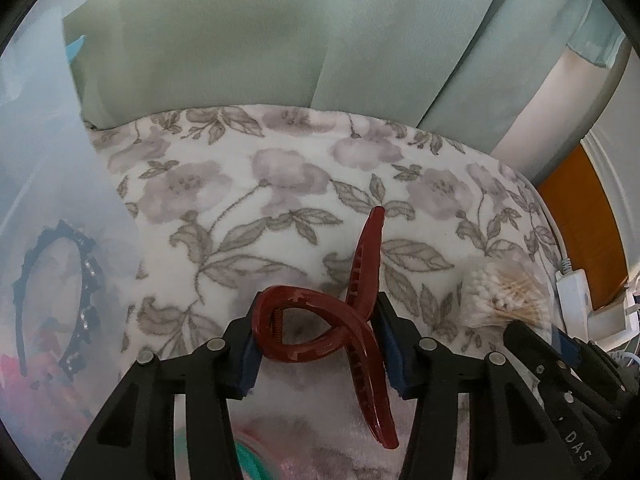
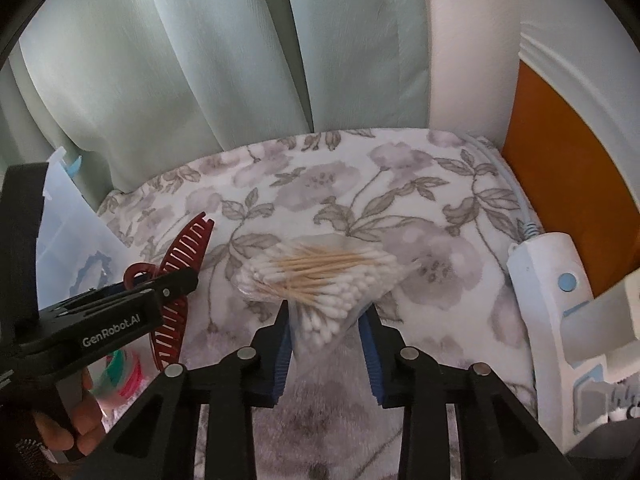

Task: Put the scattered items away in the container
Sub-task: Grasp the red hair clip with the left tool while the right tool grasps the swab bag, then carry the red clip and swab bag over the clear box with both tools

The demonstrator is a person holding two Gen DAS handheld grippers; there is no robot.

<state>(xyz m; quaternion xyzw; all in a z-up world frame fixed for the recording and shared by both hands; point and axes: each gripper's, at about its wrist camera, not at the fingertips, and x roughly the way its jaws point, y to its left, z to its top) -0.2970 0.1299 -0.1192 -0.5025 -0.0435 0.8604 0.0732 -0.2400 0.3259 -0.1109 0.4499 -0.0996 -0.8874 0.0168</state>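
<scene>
Left tongs [image 1: 316,344]: clamp hair clip [image 1: 320,332] across its loop, lifted off bed [image 1: 240,184] for box [image 1: 52,200].
Right tongs [image 2: 326,344]: pinch swab bag [image 2: 320,276] by its end, w/ swabs hanging clear.

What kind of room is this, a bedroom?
Probably a bedroom: a floral blanket spread like bedding, pale green curtains behind it, and a hair clip and cotton swabs lying about. I can't be sure.
</scene>
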